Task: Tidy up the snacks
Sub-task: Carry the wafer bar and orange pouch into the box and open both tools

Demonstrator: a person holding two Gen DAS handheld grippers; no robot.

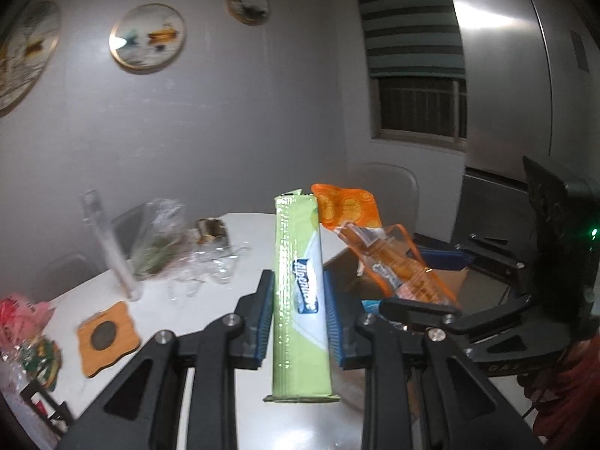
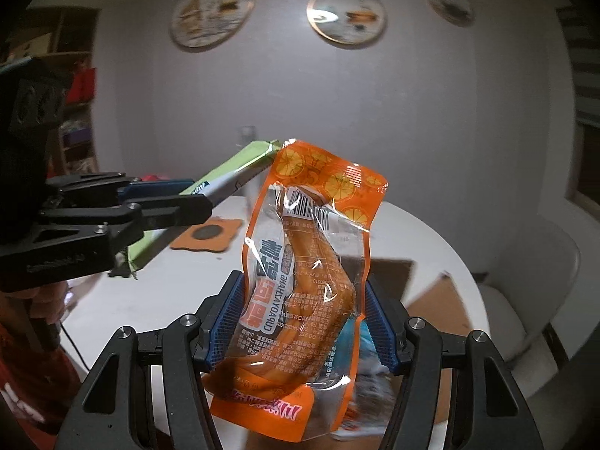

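My left gripper (image 1: 299, 292) is shut on a long light-green candy stick pack (image 1: 300, 322), held upright above the white table (image 1: 210, 300). The same green pack (image 2: 225, 176) and left gripper (image 2: 180, 198) show at the left of the right wrist view. My right gripper (image 2: 303, 307) is shut on an orange clear-fronted snack pouch (image 2: 303, 270), its blue pads pressing both sides. That pouch (image 1: 375, 240) appears right of the green pack in the left wrist view, with the right gripper (image 1: 420, 305) under it. Both packs hang in the air.
An open cardboard box (image 2: 420, 292) holding blue packets sits below the pouch; the box (image 1: 450, 281) lies right of the table. An orange coaster (image 1: 107, 337), a clear tube (image 1: 108, 247), plastic bags (image 1: 161, 240) and red-green snacks (image 1: 26, 333) lie on the table. A chair (image 2: 532, 292) stands right.
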